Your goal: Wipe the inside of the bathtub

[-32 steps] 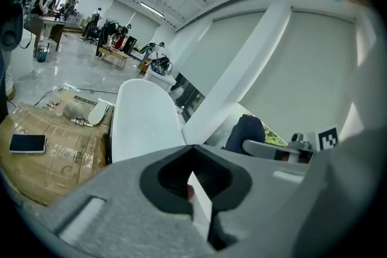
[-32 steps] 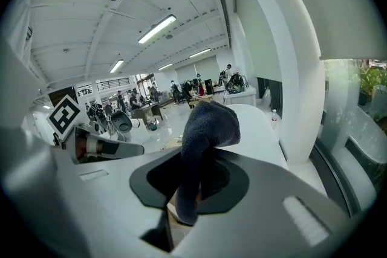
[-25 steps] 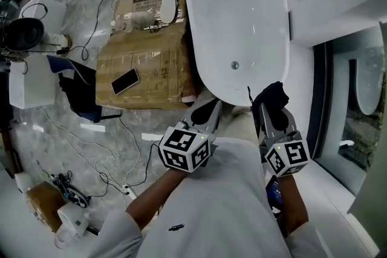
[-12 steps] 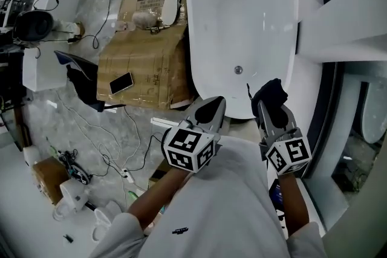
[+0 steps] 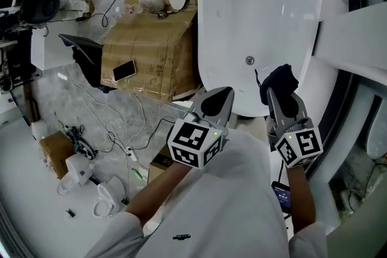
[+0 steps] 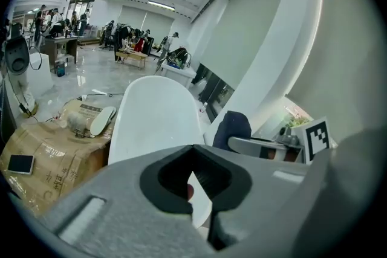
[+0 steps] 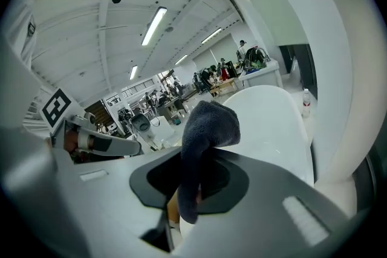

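Right gripper view showed the right gripper (image 7: 196,157) pinching a cloth (image 7: 208,121) near the bathtub (image 7: 272,112); left gripper (image 6: 193,147) pressed together, empty; wiping drag might pull the cloth free.

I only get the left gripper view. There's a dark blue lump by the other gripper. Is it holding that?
Observer: Yes. The right gripper view shows the dark cloth pinched between the right gripper's jaws, its top flopping over them.
Operator: Does the tub have a plughole?
Observer: Yes. The head view shows a small round drain in the bathtub floor, near the grippers' end.
Operator: Anything on the floor near me?
Observer: What look like white cups, off to the person's left.
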The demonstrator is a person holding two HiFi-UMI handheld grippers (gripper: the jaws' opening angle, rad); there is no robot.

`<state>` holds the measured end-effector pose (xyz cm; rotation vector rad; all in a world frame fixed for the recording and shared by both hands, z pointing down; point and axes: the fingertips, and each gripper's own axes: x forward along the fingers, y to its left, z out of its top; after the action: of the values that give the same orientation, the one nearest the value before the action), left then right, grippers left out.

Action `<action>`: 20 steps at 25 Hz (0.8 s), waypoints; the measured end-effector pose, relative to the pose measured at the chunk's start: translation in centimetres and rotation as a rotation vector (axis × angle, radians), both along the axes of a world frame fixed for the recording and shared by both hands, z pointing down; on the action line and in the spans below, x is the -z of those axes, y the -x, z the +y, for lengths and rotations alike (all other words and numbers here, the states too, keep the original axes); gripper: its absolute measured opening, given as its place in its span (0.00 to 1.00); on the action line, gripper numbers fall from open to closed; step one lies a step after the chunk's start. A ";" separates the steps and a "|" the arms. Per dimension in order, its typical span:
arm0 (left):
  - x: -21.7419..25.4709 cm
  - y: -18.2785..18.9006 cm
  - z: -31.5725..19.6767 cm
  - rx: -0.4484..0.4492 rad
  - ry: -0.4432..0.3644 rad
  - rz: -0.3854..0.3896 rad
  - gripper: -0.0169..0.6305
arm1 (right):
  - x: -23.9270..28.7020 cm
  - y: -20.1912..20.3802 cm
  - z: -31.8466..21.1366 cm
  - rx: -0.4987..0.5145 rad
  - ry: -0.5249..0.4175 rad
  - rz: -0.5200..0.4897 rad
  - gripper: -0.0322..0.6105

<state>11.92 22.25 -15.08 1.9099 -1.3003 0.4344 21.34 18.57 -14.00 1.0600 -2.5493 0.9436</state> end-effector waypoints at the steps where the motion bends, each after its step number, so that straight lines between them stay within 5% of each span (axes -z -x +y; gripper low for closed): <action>1: -0.5 0.3 -0.6 -0.005 0.008 0.003 0.02 | -0.4 0.5 -0.5 -0.002 0.009 -0.002 0.13; 11: -5.7 4.5 -6.0 -0.072 0.063 0.012 0.02 | -3.4 6.2 -5.0 -0.032 0.015 -0.033 0.13; 20: -11.1 7.0 -8.2 -0.024 0.086 0.008 0.02 | -10.6 9.2 -6.9 0.001 0.098 0.007 0.13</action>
<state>4.89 14.09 -4.03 1.8557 -1.2356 0.4870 12.15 11.72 -3.44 1.0322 -2.4699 1.0506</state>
